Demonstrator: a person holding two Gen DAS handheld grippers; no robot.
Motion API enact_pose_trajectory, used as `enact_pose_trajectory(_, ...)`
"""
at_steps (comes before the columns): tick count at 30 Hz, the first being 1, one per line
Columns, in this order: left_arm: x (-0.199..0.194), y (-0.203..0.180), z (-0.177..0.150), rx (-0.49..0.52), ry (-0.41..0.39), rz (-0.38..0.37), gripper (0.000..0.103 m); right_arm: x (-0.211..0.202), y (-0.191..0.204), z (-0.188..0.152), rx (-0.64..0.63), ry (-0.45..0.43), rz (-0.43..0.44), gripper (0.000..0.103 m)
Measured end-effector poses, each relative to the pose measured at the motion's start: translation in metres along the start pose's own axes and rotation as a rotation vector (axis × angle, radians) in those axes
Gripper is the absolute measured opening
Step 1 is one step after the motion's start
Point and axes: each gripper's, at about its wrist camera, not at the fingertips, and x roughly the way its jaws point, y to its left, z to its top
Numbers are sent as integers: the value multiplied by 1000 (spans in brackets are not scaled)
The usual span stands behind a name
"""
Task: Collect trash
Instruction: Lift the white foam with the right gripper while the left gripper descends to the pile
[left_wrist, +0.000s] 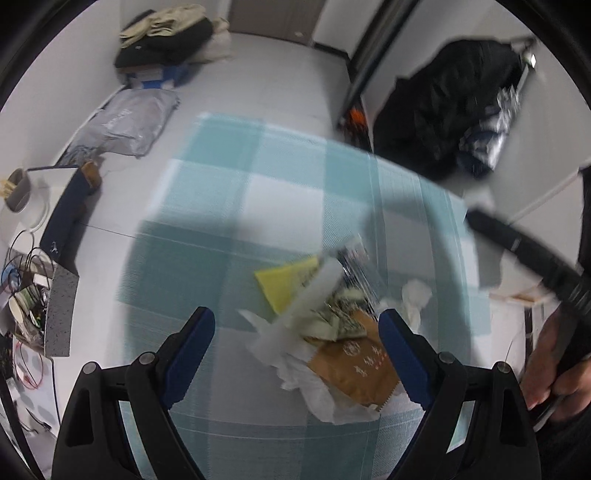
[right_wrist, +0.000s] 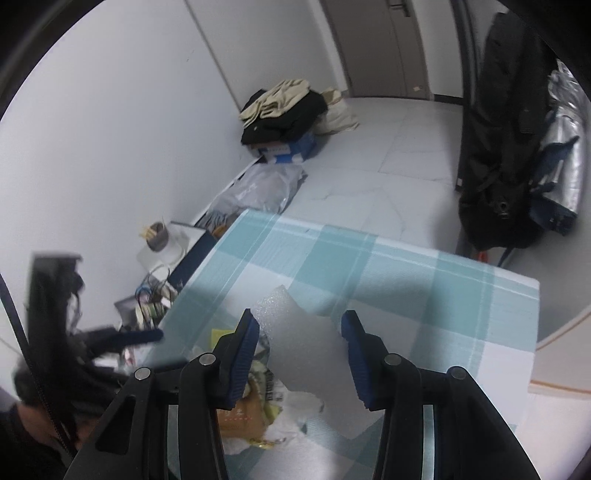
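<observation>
Left gripper (left_wrist: 297, 350) has its jaws wide apart, pointing down at the trash pile (left_wrist: 332, 332) in the lower middle of the left view. Nothing between the pads is gripped; the pile just sits under the gap on the checked cloth (left_wrist: 221, 206). In that pile I can make out a brown wrapper (left_wrist: 360, 360), a yellow sheet (left_wrist: 282, 282), crumpled white tissue (left_wrist: 314, 387) and a white strip (left_wrist: 314, 291) lying across the top, though it's all pretty blurry.

Right gripper (right_wrist: 299, 350) is about half open, and a sheet of white foam (right_wrist: 299, 332) stands between the pads. I can't tell if the pads are actually pressing on it. In the right view the rest of the trash is at the bottom, left of centre, partly hidden behind the left finger.

My right hand (left_wrist: 554, 362) shows at the right edge of the left view. Clothes pile (right_wrist: 280, 110) sits by the wall at top centre of the right view, black coat (right_wrist: 502, 129) hangs upper right
</observation>
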Motion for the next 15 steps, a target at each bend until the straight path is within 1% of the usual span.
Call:
enact_pose_trajectory(3,11,-11,-4,56,37,25,88,-4,-9,2,18,-14,-4,45)
enact_pose_trajectory(7,18,-17,-8,87,60,47,85,-8,-20,3,41,-19,-10,45)
enact_pose_trajectory(8,19,-18,-8,91,68,45,81,-9,-22,3,45,-19,-10,45)
enact_pose_trajectory(9,19,-20,-9,98,69,52,79,-10,-25,3,48,-20,-12,45)
enact_pose_trajectory(11,20,-23,-10,123,68,89,79,-11,-28,3,53,-19,-13,45)
enact_pose_trajectory(13,20,-24,-10,138,71,108,73,-13,-30,2,56,-21,-14,45)
enact_pose_trajectory(14,22,-25,-10,143,74,119,69,-13,-31,2,56,-21,-14,45)
enact_pose_trajectory(15,23,-25,-11,147,78,126,67,-14,-31,2,57,-20,-16,45)
